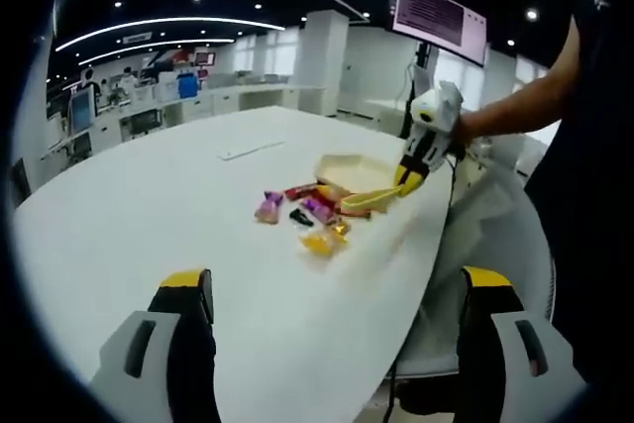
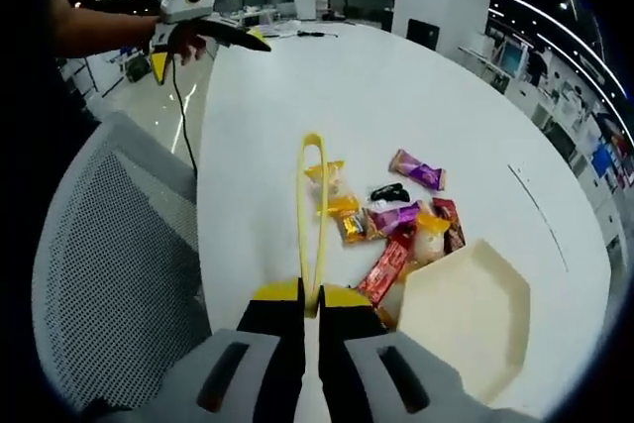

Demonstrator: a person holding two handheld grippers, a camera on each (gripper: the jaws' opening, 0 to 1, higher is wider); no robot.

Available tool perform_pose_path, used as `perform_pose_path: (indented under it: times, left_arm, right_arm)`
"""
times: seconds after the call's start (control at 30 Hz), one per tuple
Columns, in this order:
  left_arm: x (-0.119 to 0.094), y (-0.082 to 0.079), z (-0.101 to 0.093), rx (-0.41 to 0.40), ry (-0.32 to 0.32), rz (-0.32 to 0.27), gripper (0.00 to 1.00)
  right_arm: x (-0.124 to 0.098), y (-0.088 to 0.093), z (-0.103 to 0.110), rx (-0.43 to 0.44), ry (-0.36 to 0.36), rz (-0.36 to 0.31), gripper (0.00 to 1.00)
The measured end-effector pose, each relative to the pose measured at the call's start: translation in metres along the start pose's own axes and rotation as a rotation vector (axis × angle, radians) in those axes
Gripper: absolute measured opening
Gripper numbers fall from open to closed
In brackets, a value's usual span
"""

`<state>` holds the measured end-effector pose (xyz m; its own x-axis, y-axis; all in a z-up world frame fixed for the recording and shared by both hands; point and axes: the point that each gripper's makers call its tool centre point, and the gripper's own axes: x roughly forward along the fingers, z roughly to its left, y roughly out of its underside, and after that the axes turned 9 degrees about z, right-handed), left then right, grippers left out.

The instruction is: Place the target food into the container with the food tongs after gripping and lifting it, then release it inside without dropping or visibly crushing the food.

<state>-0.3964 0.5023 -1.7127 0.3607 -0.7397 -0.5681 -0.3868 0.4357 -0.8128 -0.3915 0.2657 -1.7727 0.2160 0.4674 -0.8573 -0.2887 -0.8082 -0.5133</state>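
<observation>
On glossy white table (image 2: 396, 76), crinkly snack packets (image 2: 396, 220) flank hexagonal container (image 2: 466, 314).

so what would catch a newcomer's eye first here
Probably the bright heap of wrapped snacks on the white table, beside a cream container. Next, the yellow tongs clamped in the right gripper, their tips over a yellow packet. The left gripper hangs open, well back from the heap.
</observation>
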Motion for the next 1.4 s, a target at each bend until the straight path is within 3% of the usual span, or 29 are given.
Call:
perform_pose_path:
  times: [0.13,0.4,0.7,0.87,1.07,1.4]
  left_arm:
    - [-0.006,-0.015,0.003,0.009,0.013,-0.036,0.99]
    - [-0.01,-0.033,0.001,0.046,0.099,-0.023,0.99]
    - [-0.012,-0.082,-0.003,0.099,0.158,-0.084,0.95]
    - [-0.01,-0.095,-0.002,0.126,0.17,-0.087,0.94]
    - [-0.009,-0.114,-0.01,0.129,0.187,-0.127,0.92]
    - [-0.005,-0.155,-0.039,0.122,0.285,-0.229,0.87]
  right_arm:
    - [-0.011,-0.013,-0.002,-0.003,-0.002,-0.027,0.02]
    - [-0.041,-0.048,-0.006,-0.036,0.004,-0.119,0.02]
    - [-0.081,-0.087,-0.012,-0.041,0.024,-0.221,0.02]
    - [-0.099,-0.105,-0.014,-0.052,0.033,-0.258,0.02]
    - [-0.114,-0.122,-0.013,-0.07,0.039,-0.292,0.02]
    - [-0.126,-0.156,0.006,-0.08,0.003,-0.372,0.02]
